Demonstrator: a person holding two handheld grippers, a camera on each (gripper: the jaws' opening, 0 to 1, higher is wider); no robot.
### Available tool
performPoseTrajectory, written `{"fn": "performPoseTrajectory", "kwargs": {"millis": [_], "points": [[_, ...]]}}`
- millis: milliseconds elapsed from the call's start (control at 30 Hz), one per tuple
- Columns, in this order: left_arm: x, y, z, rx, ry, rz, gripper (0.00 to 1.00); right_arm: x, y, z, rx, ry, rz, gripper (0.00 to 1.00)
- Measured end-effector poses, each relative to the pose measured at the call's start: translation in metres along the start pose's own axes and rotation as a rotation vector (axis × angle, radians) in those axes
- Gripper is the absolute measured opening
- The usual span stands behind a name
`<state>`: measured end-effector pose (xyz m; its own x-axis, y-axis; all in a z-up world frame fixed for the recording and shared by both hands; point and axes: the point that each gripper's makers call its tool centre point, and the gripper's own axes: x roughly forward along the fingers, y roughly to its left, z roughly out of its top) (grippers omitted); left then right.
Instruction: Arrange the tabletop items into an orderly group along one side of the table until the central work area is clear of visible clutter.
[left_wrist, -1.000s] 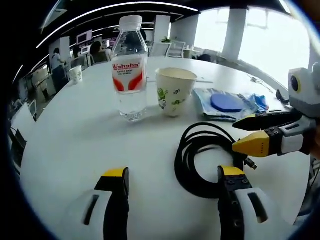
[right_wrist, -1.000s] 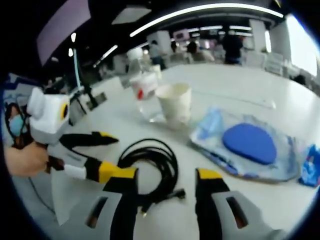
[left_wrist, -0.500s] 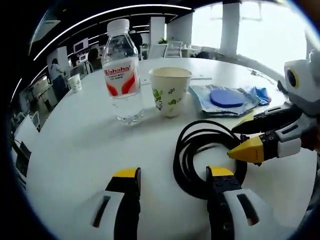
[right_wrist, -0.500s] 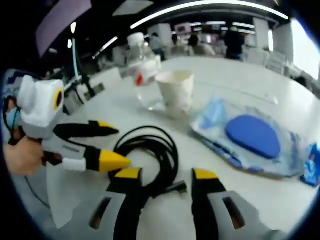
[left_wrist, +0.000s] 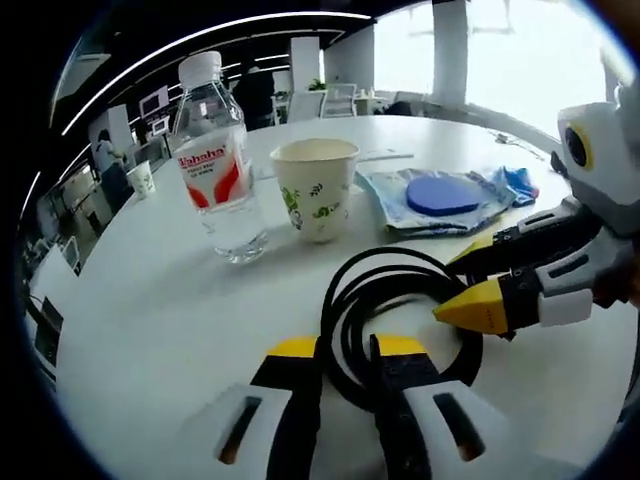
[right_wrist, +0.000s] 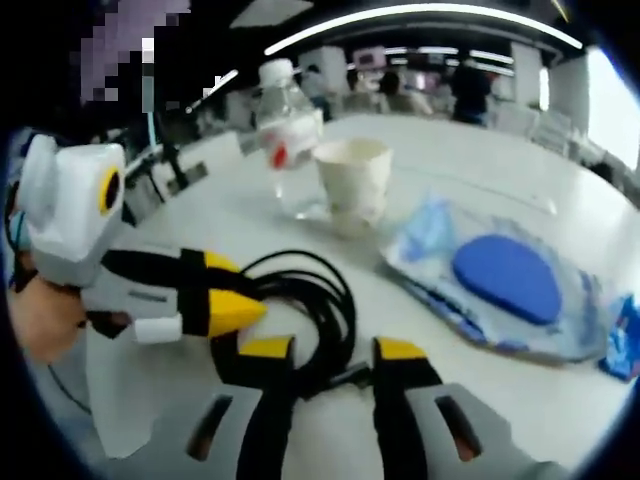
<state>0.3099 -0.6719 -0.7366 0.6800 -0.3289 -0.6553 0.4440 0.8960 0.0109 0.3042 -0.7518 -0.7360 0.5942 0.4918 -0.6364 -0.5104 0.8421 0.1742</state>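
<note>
While the black coiled cable (left_wrist: 400, 300) lies flat on the white desk (left_wrist: 170, 300), the left hand-held gripper (left_wrist: 345, 350) has its yellow-tipped jaws nearly closed around the near strands of the coil, strands passing between the two jaws. Coil loop is roughly oval, long axis running across the left gripper view, left to right. Right hand-held gripper (left_wrist: 475, 285) enters that view from the right, jaws a little apart, tips pointing left at the coil's right edge, just over the strands; cannot tell if it touches them.

Right gripper view: right hand-held gripper (right_wrist: 325, 350) jaws narrowly apart with the cable (right_wrist: 310, 310) end and a plug-like tip lying between them; contact unclear. Left hand-held gripper (right_wrist: 235, 290) comes in from the left, held by a hand (right_wrist: 40, 320), jaws on the coil's left side.

Beyond the cable stands an upright clear water bottle (left_wrist: 215, 165) with red-and-white label and white cap, long axis vertical. Just beside it, to its right in the left gripper view, an upright paper cup (left_wrist: 315, 185), mouth up, green print. Farther right, a flat clear plastic bag with a blue oval pad (left_wrist: 440, 195) inside lies on the desk, near the cable but apart from it. Blue crumpled wrapper (left_wrist: 515, 183) at the bag's far end. Another paper cup (left_wrist: 143, 178) stands far off at the desk's left.
</note>
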Motion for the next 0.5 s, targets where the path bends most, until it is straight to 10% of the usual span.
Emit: {"fn": "performPoseTrajectory", "kwargs": {"millis": [200, 267, 500], "points": [[0.003, 0.002, 0.001, -0.067, 0.010, 0.014, 0.10, -0.001, 0.003, 0.002, -0.013, 0.014, -0.012, 0.20], [0.001, 0.000, 0.000, -0.077, 0.018, 0.013, 0.09, -0.006, 0.001, 0.009, 0.100, -0.032, -0.028, 0.00], [-0.004, -0.004, -0.001, -0.112, 0.013, 0.008, 0.07, 0.001, -0.002, 0.003, 0.096, 0.024, 0.016, 0.00]]}}
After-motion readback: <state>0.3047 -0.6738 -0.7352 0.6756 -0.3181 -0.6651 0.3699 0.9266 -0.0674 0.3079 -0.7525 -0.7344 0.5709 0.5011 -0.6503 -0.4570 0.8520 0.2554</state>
